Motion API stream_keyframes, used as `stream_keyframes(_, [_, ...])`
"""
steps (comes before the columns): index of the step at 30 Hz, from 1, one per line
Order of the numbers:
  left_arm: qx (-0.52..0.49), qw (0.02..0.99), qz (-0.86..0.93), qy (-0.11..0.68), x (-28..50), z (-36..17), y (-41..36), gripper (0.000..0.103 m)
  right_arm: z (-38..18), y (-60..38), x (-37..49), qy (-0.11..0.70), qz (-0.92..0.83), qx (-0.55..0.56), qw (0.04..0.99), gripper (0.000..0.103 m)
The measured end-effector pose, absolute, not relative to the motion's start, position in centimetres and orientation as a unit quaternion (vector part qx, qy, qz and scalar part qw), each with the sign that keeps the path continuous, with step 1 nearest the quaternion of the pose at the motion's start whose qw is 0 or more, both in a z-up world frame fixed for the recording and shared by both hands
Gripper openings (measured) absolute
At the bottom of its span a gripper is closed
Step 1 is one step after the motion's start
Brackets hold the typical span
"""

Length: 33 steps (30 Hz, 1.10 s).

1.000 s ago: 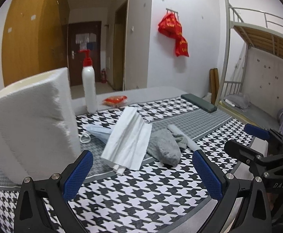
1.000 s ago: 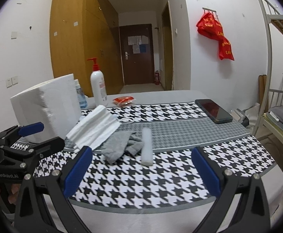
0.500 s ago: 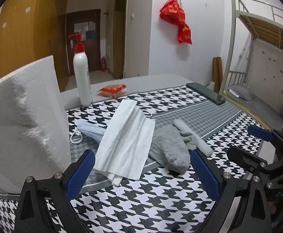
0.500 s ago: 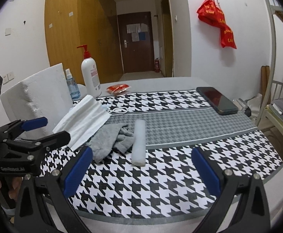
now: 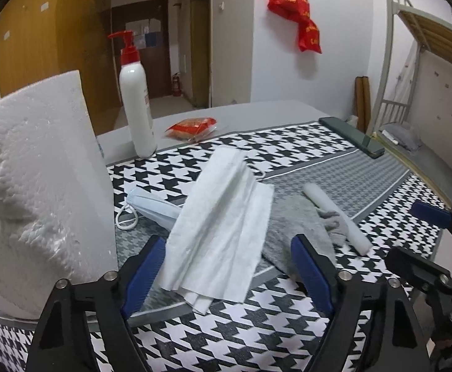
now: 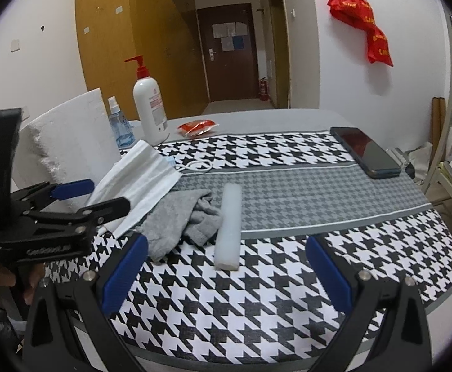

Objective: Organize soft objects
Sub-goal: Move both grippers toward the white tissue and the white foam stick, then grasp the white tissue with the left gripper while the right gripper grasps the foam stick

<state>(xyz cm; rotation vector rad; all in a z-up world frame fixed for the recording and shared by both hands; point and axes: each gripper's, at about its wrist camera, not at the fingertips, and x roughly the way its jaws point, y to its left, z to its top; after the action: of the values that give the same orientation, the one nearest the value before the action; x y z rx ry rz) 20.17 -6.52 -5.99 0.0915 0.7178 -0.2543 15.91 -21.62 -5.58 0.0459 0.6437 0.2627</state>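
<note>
A white pump bottle (image 5: 136,105) and a clear spray bottle (image 6: 119,127) are stood upright, contents unseen. The left gripper (image 5: 226,272), whose jaws have just been closing, is held apart around the folded white tissue (image 5: 222,226); the right gripper (image 6: 226,272) is held wide and empty.

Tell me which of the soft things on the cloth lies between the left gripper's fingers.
The white folded tissue, draped over the blue face mask and grey sock; the foam roll lies further right.
</note>
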Motion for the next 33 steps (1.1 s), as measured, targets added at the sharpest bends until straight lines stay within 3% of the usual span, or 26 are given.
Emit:
stream_keyframes(5, [0.052,0.923,-0.124,0.361,20.9,-6.6,-6.8,0.077,-5.6,-21.6,16.7,0.326,0.127,0.017,0.937,0.102])
stream_keyframes(9, [0.053,0.916,-0.132,0.374,21.5,-7.1,-6.8,0.063,-5.6,-21.5,17.3,0.334,0.126,0.011,0.934,0.102])
stream_keyframes(15, [0.051,0.909,-0.141,0.390,22.0,-7.6,-6.8,0.051,-5.9,-21.3,18.0,0.343,0.127,0.002,0.931,0.102])
stream_keyframes(25, [0.056,0.895,-0.168,0.410,22.1,-8.2,-7.4,0.013,-5.9,-21.1,19.0,0.353,0.125,-0.009,0.927,0.102])
stream_keyframes(33, [0.046,0.900,-0.193,0.389,21.2,-7.5,-7.1,0.008,-6.6,-20.6,20.0,0.375,0.126,-0.015,0.918,0.083])
